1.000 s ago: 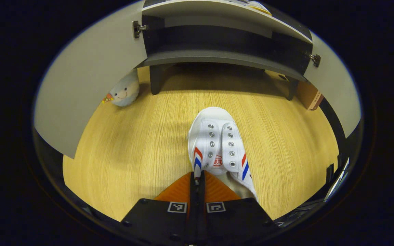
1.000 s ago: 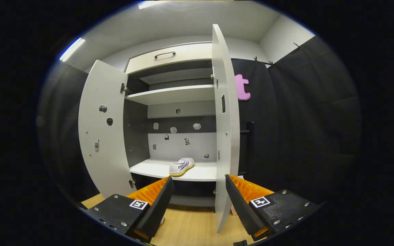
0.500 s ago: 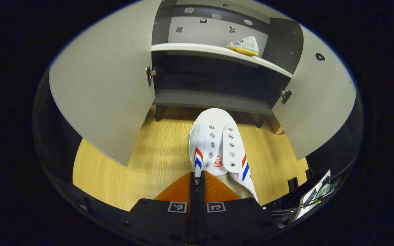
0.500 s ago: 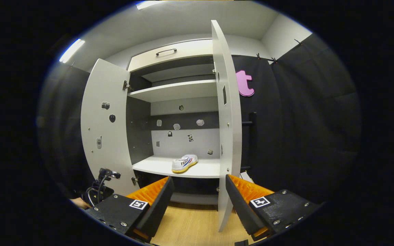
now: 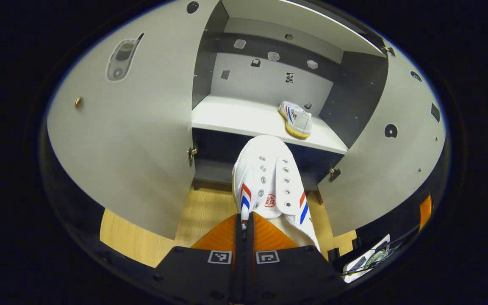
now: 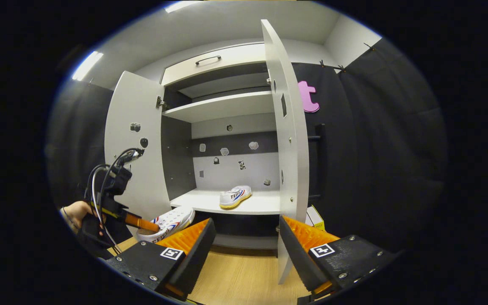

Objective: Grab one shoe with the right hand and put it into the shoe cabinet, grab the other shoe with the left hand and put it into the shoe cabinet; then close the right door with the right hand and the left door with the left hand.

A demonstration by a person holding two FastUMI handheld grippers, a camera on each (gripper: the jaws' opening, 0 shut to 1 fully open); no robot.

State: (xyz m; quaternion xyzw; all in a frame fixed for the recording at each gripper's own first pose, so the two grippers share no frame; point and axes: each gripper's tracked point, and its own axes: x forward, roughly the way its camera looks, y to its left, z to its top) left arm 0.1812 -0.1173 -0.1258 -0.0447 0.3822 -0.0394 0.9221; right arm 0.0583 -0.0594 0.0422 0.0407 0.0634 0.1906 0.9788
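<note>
Left gripper view: left tongs point(image 5: 244, 218) clamped on the collar edge of a white shoe point(image 5: 269, 182), held above the wooden floor point(image 5: 151, 237) just before the shoe cabinet point(image 5: 265, 80). Toe pointing forward, away from the tongs, long axis running straight toward the lower shelf point(image 5: 244, 118). On that shelf, right of centre, the second shoe point(image 5: 296, 118), lying lengthwise at a slant. Both doors swung wide.

Right gripper view: right tongs point(image 6: 246, 237) spread apart, holding nothing, well back from the cabinet. Right door point(image 6: 288, 144) edge-on between the fingers. Shelved shoe beyond, toe toward the right; held shoe at lower left, level with the shelf's front edge.
</note>
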